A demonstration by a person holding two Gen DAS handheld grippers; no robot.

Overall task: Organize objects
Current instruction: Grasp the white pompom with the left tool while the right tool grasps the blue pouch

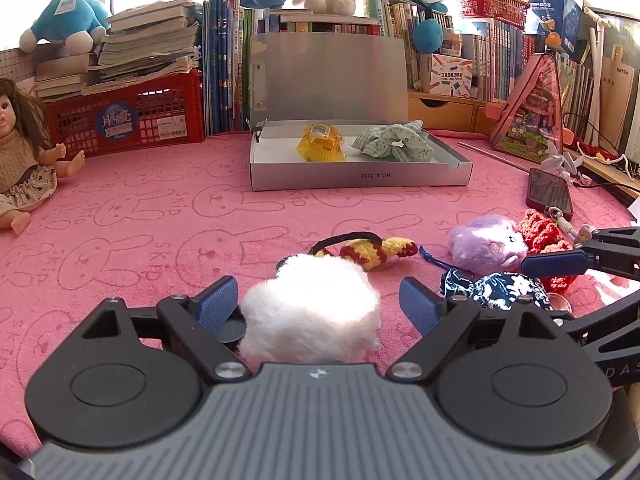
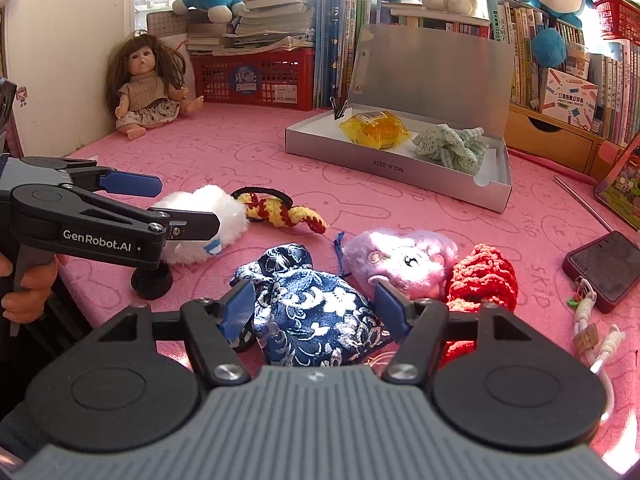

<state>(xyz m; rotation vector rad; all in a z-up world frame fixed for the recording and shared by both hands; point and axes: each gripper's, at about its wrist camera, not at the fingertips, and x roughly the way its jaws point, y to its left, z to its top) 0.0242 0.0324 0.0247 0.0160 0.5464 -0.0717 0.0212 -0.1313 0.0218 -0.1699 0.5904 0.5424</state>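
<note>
step in hand: looks like a double pick-up, each gripper parked over its own soft item before anything gets carried to the silver box [image 1: 360,178]

left gripper [image 1: 319,304]: jaws wide, the white fluffy thing [image 1: 312,312] sits right between them, with a visible gap on both sides, so not gripped as far as I can tell

right gripper [image 2: 316,306]: jaws fairly wide around the navy brocade pouch [image 2: 316,320]; the pads look very close to the cloth, but I'd call it not clamped yet

next move: my guess is both need to close on their items, then lift and go forward to the box, which sits well ahead of both grippers with its lid propped up

already in the box: a yellow packet [image 1: 320,145] and a green floral scrunchie [image 1: 394,145], with some bare floor left

crowding: purple plush [image 2: 400,260] and red knitted thing [image 2: 480,276] are just right of the pouch, and the purple one is almost touching the right jaw, so it could get snagged

also nearby: the yellow-red crochet hair tie [image 1: 376,250] lies just beyond the white fluff, in the path to the box

off to the side: phone [image 2: 604,268] far right, doll [image 2: 148,84] far left, neither in the way
</note>
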